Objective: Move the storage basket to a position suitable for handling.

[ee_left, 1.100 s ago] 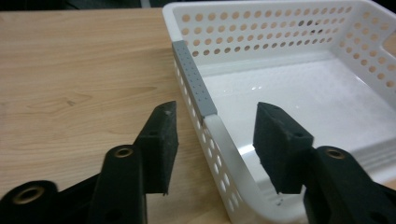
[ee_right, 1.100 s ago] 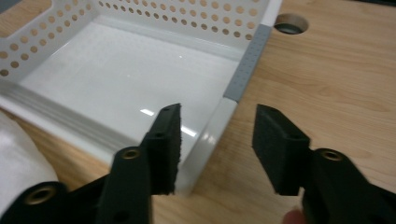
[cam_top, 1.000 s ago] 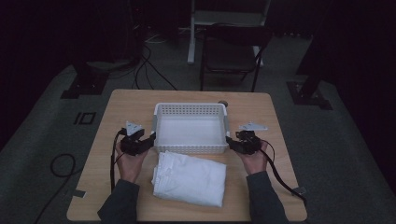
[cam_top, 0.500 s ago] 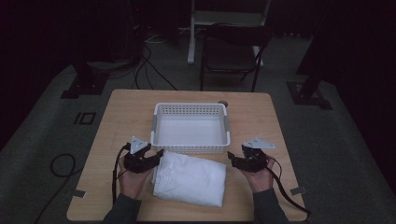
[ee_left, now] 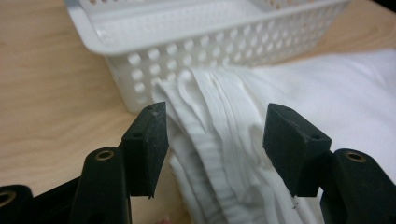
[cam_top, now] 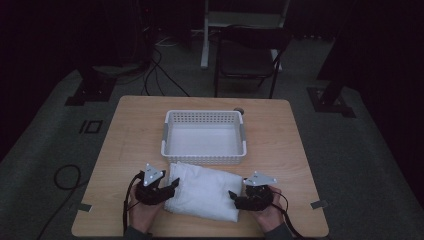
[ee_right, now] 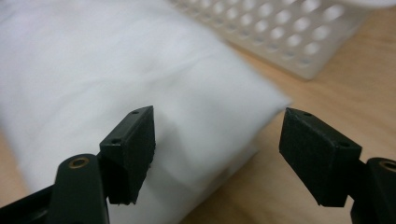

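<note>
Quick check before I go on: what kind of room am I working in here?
Probably a dim lab or recording studio, not a home. A lone wooden table stands on grey carpet, with dark stand bases and loose cables around it and a chair behind.

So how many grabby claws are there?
2. The left gripper is at the left edge of the folded cloth, and the right gripper is at its right edge. Both are open, in front of the basket.

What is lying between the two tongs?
The folded white cloth lies between the left tongs and the right tongs in the high view, just in front of the white basket.
</note>
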`<state>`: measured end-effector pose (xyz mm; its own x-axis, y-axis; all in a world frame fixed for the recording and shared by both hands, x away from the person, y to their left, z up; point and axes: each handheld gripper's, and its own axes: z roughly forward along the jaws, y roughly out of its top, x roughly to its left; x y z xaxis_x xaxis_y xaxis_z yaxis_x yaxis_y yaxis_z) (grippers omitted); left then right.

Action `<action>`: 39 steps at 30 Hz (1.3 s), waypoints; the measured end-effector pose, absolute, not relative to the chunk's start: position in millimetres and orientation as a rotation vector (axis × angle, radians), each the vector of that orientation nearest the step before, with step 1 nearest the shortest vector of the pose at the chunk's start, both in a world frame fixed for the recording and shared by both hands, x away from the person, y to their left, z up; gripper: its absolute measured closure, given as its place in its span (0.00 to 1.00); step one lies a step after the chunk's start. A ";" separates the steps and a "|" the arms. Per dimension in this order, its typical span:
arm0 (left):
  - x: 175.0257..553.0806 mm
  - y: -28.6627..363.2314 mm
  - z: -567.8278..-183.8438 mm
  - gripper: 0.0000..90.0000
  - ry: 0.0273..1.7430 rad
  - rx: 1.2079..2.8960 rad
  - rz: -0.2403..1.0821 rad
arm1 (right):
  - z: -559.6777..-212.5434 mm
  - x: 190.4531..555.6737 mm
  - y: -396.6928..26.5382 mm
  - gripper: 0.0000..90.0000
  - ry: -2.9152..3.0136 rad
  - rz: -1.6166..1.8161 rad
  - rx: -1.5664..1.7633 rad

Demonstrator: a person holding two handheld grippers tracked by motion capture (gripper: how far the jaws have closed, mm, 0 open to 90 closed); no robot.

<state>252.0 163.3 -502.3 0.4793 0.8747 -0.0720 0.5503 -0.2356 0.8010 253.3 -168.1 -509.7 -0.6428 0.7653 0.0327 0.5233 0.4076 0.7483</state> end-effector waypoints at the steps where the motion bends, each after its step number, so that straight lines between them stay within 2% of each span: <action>1: 251.3 162.6 -505.3 0.45 1.185 1.930 0.505 | -510.7 250.0 -167.6 0.30 2.359 1.083 1.115; 6: 249.3 161.9 -518.8 0.46 1.218 1.939 0.480 | -522.1 244.6 -164.3 0.30 2.406 1.042 1.107; 25: 266.5 158.8 -525.2 0.46 1.250 1.934 0.518 | -534.9 298.1 -161.5 0.30 2.363 0.956 1.156; 31: 276.8 158.8 -523.9 0.46 1.259 1.942 0.544 | -532.7 310.6 -158.8 0.35 2.364 0.954 1.172; 37: 279.2 165.5 -508.8 0.42 1.264 1.886 0.542 | -529.1 310.5 -156.2 0.35 2.376 0.947 1.171; 39: 280.3 168.3 -501.2 0.38 1.257 1.845 0.503 | -529.1 310.7 -156.7 0.35 2.377 0.945 1.182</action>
